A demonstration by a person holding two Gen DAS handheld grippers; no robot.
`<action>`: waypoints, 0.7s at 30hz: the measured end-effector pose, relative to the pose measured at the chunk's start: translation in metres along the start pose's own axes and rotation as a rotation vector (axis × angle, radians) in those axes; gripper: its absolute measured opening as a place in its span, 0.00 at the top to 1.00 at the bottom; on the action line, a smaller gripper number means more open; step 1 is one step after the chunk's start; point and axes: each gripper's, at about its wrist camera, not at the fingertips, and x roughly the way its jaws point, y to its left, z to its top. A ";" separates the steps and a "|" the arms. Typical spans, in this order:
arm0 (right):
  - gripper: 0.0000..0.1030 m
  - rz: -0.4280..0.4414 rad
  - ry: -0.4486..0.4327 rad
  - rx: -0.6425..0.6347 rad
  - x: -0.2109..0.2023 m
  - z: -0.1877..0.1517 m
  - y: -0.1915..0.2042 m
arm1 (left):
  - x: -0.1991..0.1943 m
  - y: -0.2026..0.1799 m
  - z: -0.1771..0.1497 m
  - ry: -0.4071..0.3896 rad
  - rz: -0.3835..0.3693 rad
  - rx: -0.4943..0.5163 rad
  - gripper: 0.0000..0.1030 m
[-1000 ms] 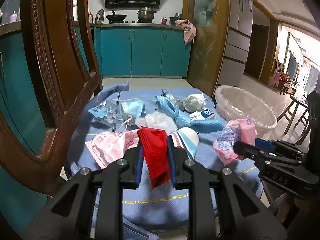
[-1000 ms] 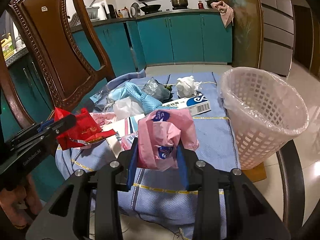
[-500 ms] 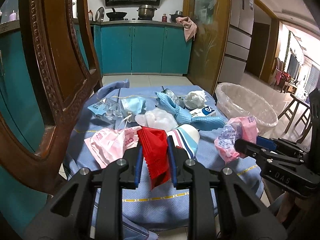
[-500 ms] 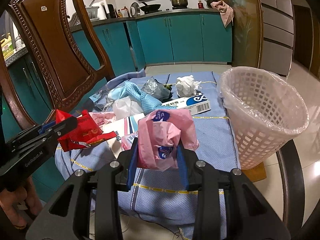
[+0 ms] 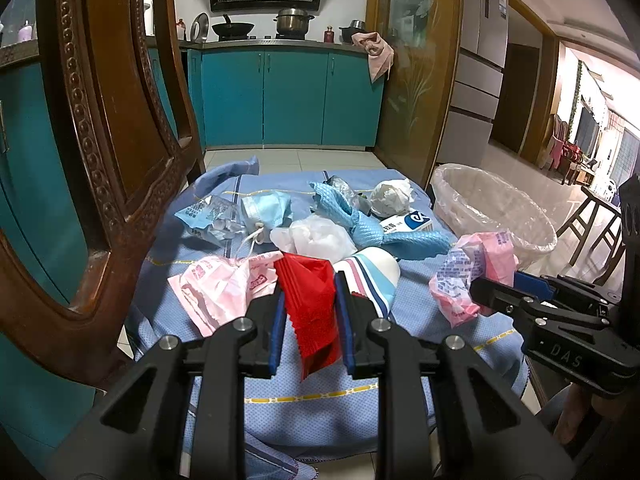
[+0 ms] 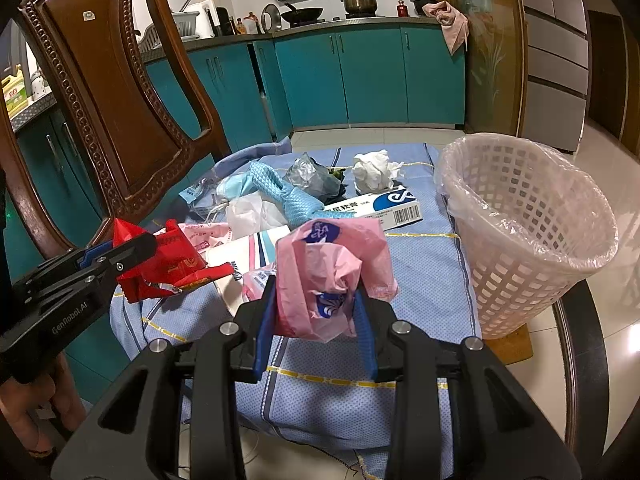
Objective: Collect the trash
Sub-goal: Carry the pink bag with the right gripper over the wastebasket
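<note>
The left gripper pinches a red wrapper. The right gripper pinches a pink bag. Both are held up over the near edge of the blue cloth. The white basket stands on the right, with only a clear liner showing inside it. More trash lies farther back on the cloth.

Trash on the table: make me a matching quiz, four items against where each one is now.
1. red wrapper
2. pink plastic bag
3. crumpled white tissue
4. medicine box

A. in right hand-held gripper
B. flat on blue cloth, near basket
C. in left hand-held gripper
D. far end of table

Pairs: 1-C, 2-A, 3-D, 4-B
</note>
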 end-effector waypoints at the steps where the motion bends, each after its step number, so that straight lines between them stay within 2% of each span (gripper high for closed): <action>1: 0.65 0.000 -0.003 0.002 0.000 0.000 -0.001 | 0.000 0.000 0.000 0.000 0.001 0.000 0.77; 5: 0.65 -0.019 -0.045 0.022 -0.007 0.007 -0.008 | 0.000 0.000 0.000 0.000 0.000 0.000 0.77; 9: 0.65 -0.102 -0.146 0.093 -0.019 0.035 -0.040 | 0.000 0.001 0.000 -0.003 -0.001 -0.005 0.77; 12: 0.65 -0.198 -0.196 0.154 -0.020 0.053 -0.073 | 0.001 0.001 0.000 0.001 -0.002 -0.005 0.77; 17: 0.65 -0.339 -0.197 0.256 -0.001 0.074 -0.138 | 0.002 0.001 0.000 0.006 0.000 -0.008 0.77; 21: 0.65 -0.432 -0.160 0.303 0.024 0.080 -0.179 | 0.004 0.000 0.000 0.009 0.005 -0.008 0.77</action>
